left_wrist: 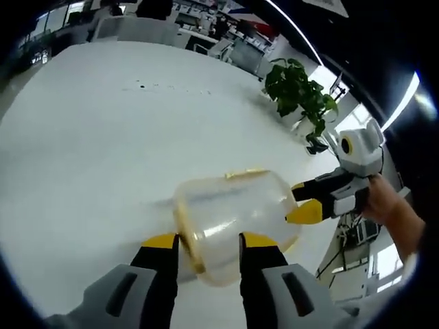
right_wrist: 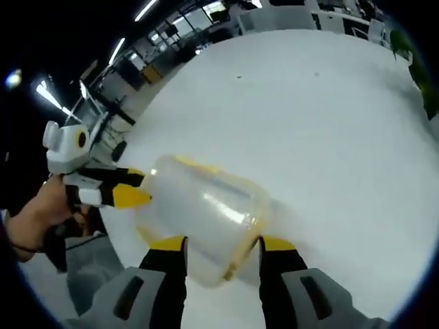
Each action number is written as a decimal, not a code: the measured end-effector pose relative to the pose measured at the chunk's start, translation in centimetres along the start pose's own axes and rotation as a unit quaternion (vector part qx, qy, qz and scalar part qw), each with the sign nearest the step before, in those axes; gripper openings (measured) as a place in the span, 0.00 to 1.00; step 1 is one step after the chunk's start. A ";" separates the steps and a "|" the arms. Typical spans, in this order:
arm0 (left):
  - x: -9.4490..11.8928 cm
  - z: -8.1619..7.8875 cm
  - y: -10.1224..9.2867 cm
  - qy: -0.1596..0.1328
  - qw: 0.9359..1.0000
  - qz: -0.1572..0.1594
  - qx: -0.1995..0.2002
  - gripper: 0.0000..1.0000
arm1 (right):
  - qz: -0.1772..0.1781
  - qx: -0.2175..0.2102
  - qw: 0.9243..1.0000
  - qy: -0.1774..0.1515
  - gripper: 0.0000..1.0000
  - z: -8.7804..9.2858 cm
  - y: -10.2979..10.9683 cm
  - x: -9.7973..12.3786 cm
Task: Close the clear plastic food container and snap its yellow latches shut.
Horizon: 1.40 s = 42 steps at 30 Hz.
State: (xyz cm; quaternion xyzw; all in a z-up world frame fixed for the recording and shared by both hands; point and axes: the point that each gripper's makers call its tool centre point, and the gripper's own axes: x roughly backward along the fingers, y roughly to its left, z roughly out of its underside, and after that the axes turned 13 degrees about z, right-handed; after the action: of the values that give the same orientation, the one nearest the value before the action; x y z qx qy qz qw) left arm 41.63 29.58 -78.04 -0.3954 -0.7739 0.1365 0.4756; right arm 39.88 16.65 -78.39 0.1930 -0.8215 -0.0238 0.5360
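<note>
A clear plastic container (left_wrist: 236, 205) with yellow trim lies tilted on its side over the white table (left_wrist: 89, 137). Its lid looks to be on; the latches are too blurred to judge. My left gripper (left_wrist: 209, 241) has its yellow-tipped jaws on either side of the container's near end, pressing on it. The right gripper (left_wrist: 302, 200) comes in from the right and meets the far end. In the right gripper view the same container (right_wrist: 206, 212) sits between my right gripper (right_wrist: 223, 245) jaws, and the left gripper (right_wrist: 134, 186) touches its other end.
A potted green plant (left_wrist: 302, 96) stands beyond the table's far right edge. Office desks and chairs (left_wrist: 206, 31) fill the background. A person's hand (left_wrist: 387, 205) holds the right gripper, and another hand (right_wrist: 38, 212) holds the left one. Wide white tabletop (right_wrist: 329, 123) stretches beyond the container.
</note>
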 end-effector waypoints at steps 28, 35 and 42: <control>1.7 -0.4 0.9 0.052 0.994 -0.020 -0.097 0.34 | 0.038 0.159 0.987 0.007 0.43 0.2 -0.3 1.1; 2.1 -0.5 1.0 0.074 0.989 -0.020 -0.123 0.33 | 0.043 0.198 0.979 0.014 0.44 0.3 -0.5 1.3; 2.4 -0.7 1.0 0.097 0.977 -0.015 -0.187 0.33 | 0.051 0.250 0.967 0.010 0.44 0.0 -0.3 1.5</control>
State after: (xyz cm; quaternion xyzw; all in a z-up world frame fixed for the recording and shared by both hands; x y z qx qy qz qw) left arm 42.12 31.85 -76.77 -0.4770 -0.7420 -0.0569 0.4676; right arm 39.43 15.87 -77.16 0.2789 -0.8045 0.2123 0.4796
